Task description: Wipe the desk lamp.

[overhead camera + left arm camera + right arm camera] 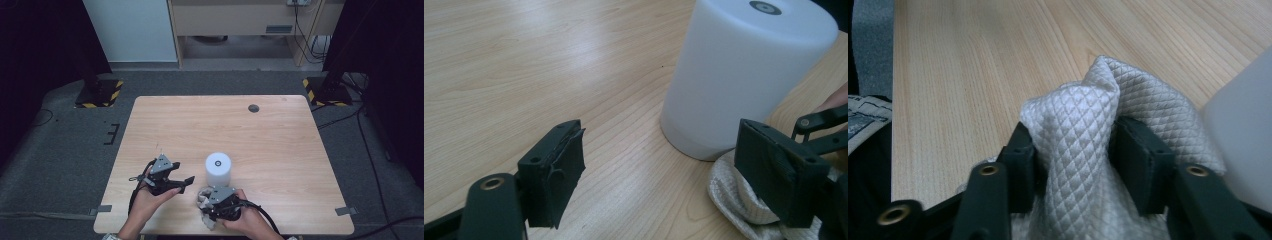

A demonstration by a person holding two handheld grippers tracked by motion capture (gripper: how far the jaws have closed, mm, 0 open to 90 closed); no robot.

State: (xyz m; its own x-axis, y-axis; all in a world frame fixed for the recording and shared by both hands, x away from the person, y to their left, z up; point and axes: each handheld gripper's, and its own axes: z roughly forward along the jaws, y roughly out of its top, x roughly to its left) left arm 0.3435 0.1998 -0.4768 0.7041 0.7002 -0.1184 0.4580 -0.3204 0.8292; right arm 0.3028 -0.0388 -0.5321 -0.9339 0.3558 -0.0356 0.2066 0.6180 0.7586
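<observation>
The white cloth point(1088, 145) lay bunched at the near edge of the table point(280, 130), touching the bottom of the white tub point(218, 169). The right gripper point(1075, 150) had a fold of cloth between its jaws. The pads sat against the fold, but the jaws were partly apart, so the hold looked weak. The left gripper point(659, 165) stood wide open with nothing in it, just beside the tub. To wipe the tub well, the right gripper should squeeze the cloth tight first. The left could hold the tub low and gently, so it would not tip or slide.
</observation>
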